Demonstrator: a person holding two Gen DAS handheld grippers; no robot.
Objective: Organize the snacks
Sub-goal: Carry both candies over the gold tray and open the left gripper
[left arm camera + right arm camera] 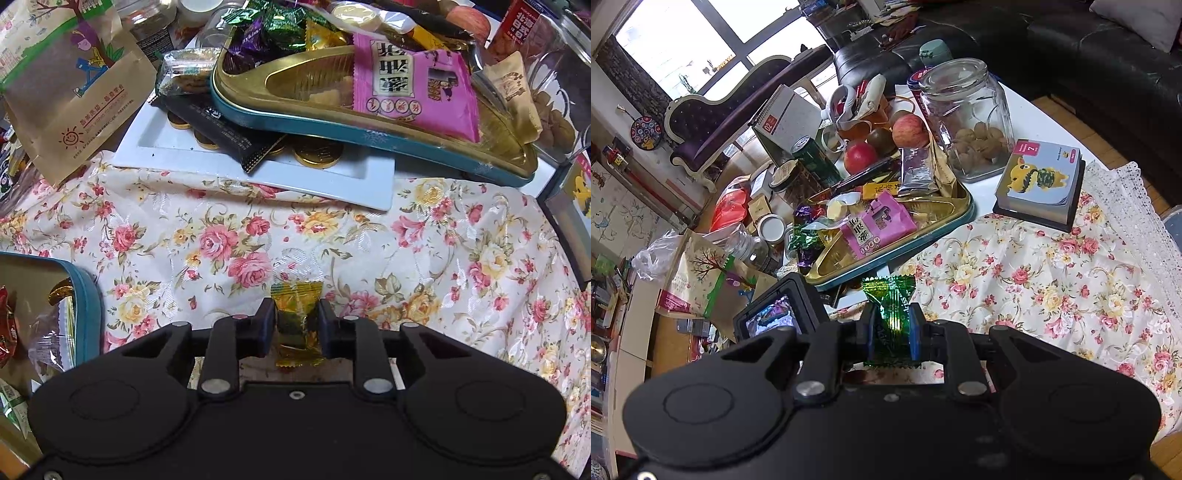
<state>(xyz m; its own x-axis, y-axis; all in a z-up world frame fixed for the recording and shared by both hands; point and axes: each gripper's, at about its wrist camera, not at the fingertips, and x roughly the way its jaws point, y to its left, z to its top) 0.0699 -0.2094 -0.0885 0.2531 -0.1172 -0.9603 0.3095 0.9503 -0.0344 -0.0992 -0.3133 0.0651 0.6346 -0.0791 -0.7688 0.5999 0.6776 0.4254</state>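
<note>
In the left wrist view my left gripper (pixel 295 317) points down at the floral cloth (pixel 424 240) and is shut on a gold-wrapped candy (pixel 295 295), whose crimped ends stick out above and below the pads. In the right wrist view my right gripper (pixel 892 325) is shut on a green foil candy (pixel 888 288), held above the cloth. Just beyond it lies a gold tray with a teal rim (pixel 923 236), heaped with a pink packet (pixel 879 225) and green and purple candies. The same tray (pixel 332 122) fills the top of the left view.
A white tray (pixel 258 177) with gold coins lies under the gold tray. A second teal tin (pixel 86 306) with snacks sits at the left, a brown paper bag (pixel 70 92) behind it. A glass jar (pixel 964 118), fruit and a card box (pixel 1041 181) stand further back.
</note>
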